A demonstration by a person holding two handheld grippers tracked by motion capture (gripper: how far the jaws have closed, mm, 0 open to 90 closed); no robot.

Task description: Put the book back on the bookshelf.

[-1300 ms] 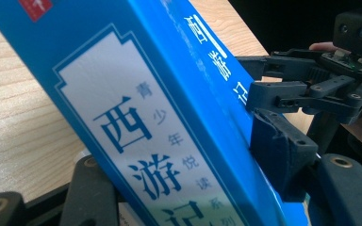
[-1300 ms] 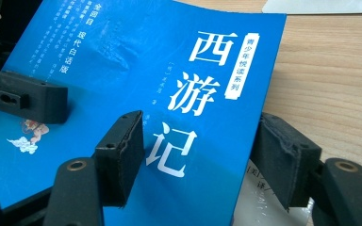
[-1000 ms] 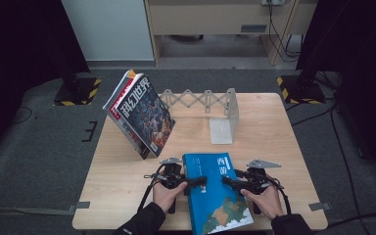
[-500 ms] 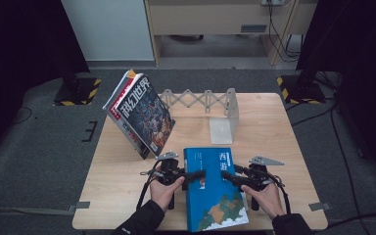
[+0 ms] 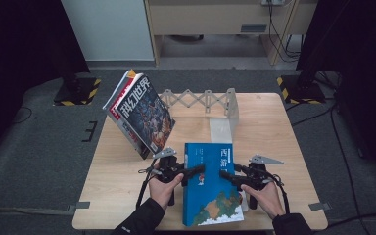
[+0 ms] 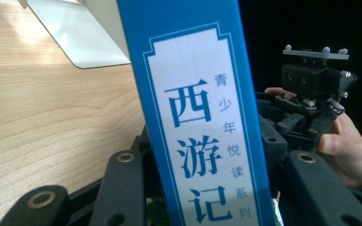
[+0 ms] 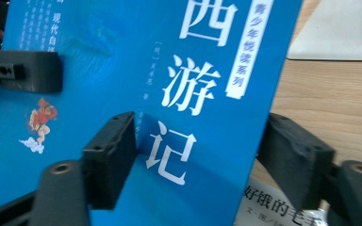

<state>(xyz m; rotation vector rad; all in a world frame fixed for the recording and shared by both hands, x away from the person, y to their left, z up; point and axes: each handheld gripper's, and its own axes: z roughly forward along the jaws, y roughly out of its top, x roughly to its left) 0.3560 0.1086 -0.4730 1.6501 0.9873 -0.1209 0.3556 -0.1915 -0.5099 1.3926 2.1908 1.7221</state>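
I have the blue paperback (image 5: 209, 183) lifted off the near edge of the table (image 5: 284, 142), between both tools. The left gripper (image 5: 195, 171) has just been closing and clamps its spine edge; the right gripper (image 5: 223, 175) pinches the opposite edge, having just eased slightly. I'd tighten the right side before tilting it upright toward the folding book rack (image 5: 200, 100), keeping both hands level.

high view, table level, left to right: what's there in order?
Leaning magazine → left gripper → blue book → right gripper. The accordion book rack sits behind and overlaps, so it is left out.
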